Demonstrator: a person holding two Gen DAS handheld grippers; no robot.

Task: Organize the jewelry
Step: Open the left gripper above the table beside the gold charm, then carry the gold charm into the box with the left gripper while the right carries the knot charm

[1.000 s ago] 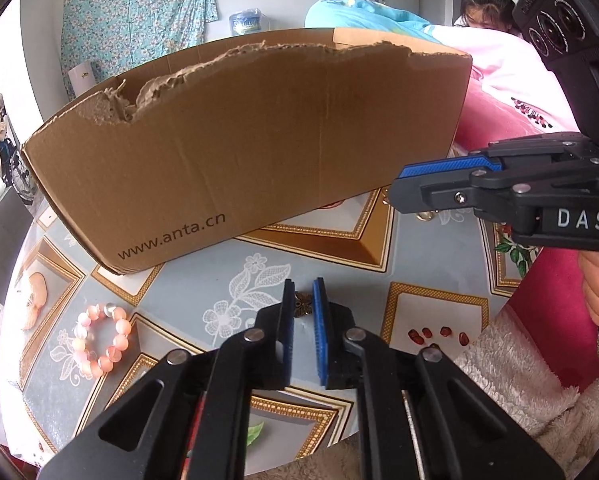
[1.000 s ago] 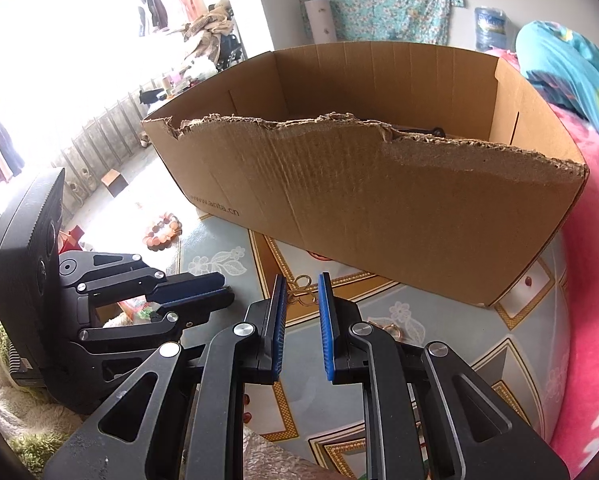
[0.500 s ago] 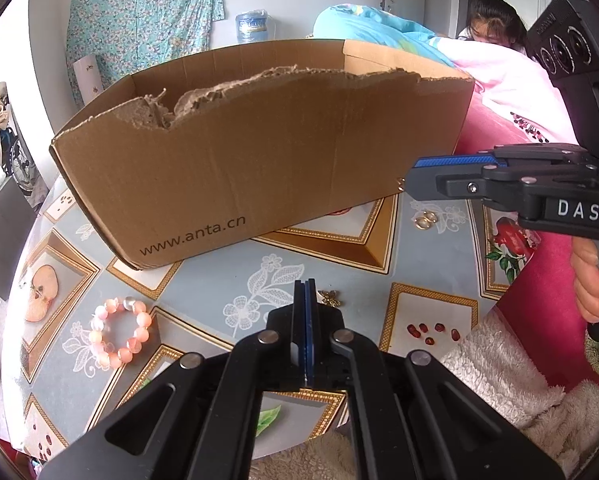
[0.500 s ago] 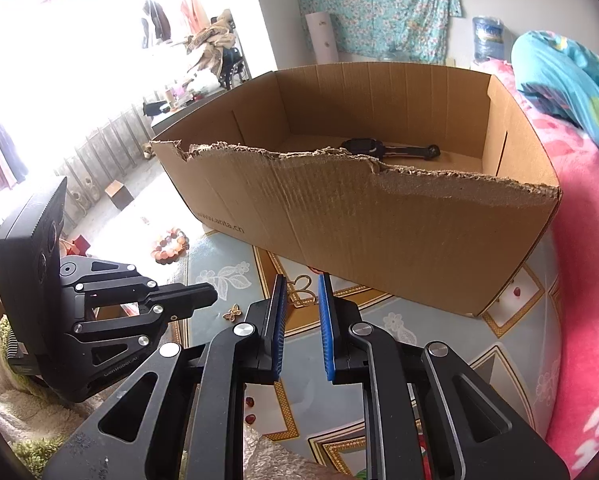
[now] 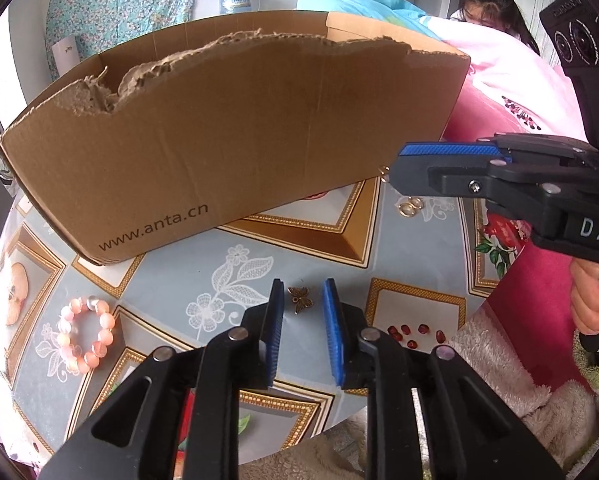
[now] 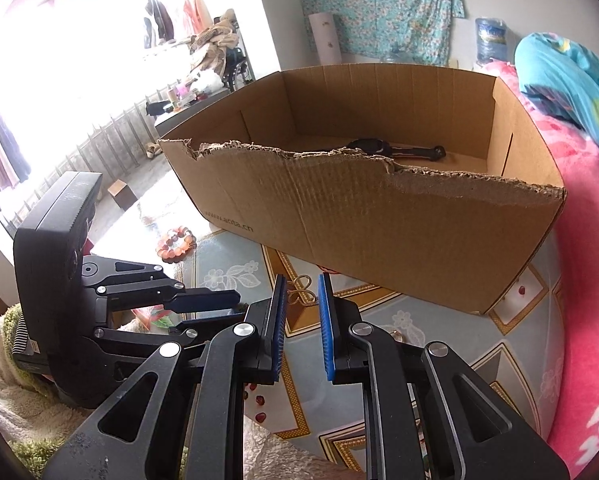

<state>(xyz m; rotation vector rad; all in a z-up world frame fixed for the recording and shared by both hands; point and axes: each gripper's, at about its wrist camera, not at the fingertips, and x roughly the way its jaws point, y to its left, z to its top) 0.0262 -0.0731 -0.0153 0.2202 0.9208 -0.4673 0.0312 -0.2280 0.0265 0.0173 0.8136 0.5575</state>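
A small bronze butterfly charm (image 5: 300, 301) lies on the patterned tablecloth (image 5: 187, 280), right between the tips of my left gripper (image 5: 302, 288). Its jaws are opening and the pads stand clear of the charm. My right gripper (image 6: 301, 290) hovers with a narrow gap and nothing in it, above gold wire earrings (image 6: 299, 293) on the cloth. Each gripper shows in the other's view: the right gripper (image 5: 399, 164) reaches in from the right, and the left gripper (image 6: 227, 306) from the left. Behind them stands a torn cardboard box (image 6: 379, 220) (image 5: 219, 140) with a black watch (image 6: 379, 147) inside.
A pink bead bracelet (image 5: 85, 336) (image 6: 175, 242) lies left of the box. Gold rings (image 5: 409, 208) and small red beads (image 5: 411, 332) sit on the right side of the cloth. A fluffy towel (image 5: 499, 360) covers the near edge. A person (image 5: 487, 8) sits behind pink bedding (image 5: 499, 92).
My left jaws went from a slight gap to fully shut and have now parted around the butterfly charm. The box looks farther off in both views, and its inside with the watch now shows.
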